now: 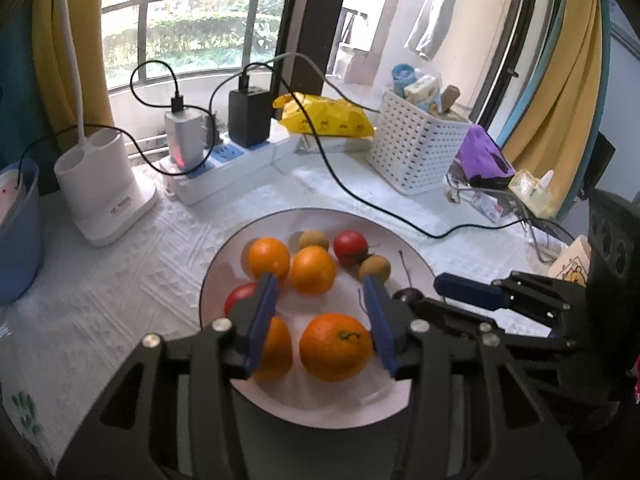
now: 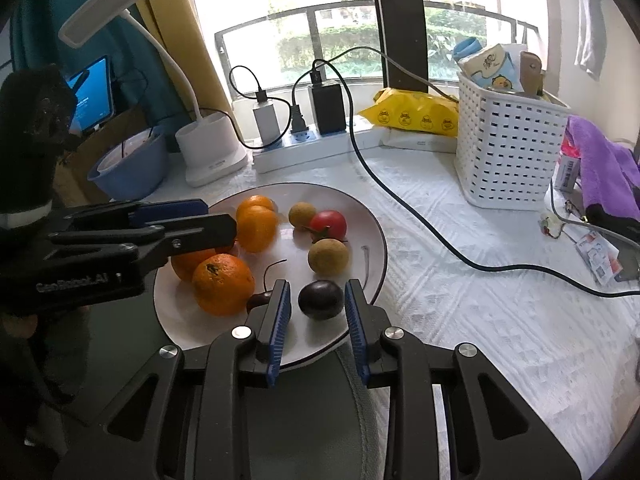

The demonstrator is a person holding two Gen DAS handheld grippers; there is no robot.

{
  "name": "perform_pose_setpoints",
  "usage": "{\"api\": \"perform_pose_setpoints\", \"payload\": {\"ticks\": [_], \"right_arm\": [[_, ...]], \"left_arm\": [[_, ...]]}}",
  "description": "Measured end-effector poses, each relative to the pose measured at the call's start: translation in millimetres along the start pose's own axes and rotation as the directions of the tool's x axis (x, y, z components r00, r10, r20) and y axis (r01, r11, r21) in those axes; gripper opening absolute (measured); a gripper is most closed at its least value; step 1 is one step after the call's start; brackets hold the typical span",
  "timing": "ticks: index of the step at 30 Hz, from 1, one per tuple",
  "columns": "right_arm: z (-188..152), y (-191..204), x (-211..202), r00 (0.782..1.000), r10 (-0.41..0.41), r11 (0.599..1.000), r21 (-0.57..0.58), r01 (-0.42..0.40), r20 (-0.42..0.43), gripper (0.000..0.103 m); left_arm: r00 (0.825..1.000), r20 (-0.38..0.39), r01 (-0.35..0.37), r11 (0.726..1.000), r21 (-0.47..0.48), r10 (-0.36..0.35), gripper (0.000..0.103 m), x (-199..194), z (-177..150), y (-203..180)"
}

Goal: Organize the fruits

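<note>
A white plate (image 1: 340, 404) (image 2: 352, 208) holds several oranges, two red tomatoes (image 1: 350, 246), two brown longans (image 1: 375, 268) and a small dark cherry (image 2: 258, 300). My left gripper (image 1: 320, 284) (image 2: 220, 220) hangs open over the plate. The front orange (image 1: 336, 346) (image 2: 223, 284) lies on the plate between its fingers, with a gap on its left side. My right gripper (image 2: 318, 285) (image 1: 438, 282) comes in at the plate's right rim, shut on a dark purple fruit (image 2: 321, 300) (image 1: 408, 295) with both blue pads against its sides.
A black cable (image 1: 360, 196) crosses the white cloth beside the plate. Behind it stand a white basket (image 2: 508, 152), a power strip with chargers (image 1: 224, 168), a lamp base (image 1: 104, 192) and a blue bowl (image 1: 16, 232). A purple cloth (image 2: 604, 160) lies far right.
</note>
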State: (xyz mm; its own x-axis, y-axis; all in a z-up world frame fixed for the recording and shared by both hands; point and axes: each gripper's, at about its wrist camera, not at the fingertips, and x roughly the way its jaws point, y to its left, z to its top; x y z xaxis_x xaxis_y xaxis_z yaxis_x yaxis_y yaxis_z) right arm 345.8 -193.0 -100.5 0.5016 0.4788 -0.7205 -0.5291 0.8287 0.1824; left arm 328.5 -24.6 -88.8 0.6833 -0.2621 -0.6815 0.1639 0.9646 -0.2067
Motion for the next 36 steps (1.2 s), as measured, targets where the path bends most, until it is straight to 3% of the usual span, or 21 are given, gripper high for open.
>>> {"api": "perform_pose_setpoints", "payload": {"ticks": [36], "right_arm": [[-35,59,-75,0.999,-0.019,0.999,-0.04,0.021,0.05,0.03]], "left_arm": [[0.995,0.09,-0.05,0.999,-0.01,0.051,0.047,-113,-69,-11]]}}
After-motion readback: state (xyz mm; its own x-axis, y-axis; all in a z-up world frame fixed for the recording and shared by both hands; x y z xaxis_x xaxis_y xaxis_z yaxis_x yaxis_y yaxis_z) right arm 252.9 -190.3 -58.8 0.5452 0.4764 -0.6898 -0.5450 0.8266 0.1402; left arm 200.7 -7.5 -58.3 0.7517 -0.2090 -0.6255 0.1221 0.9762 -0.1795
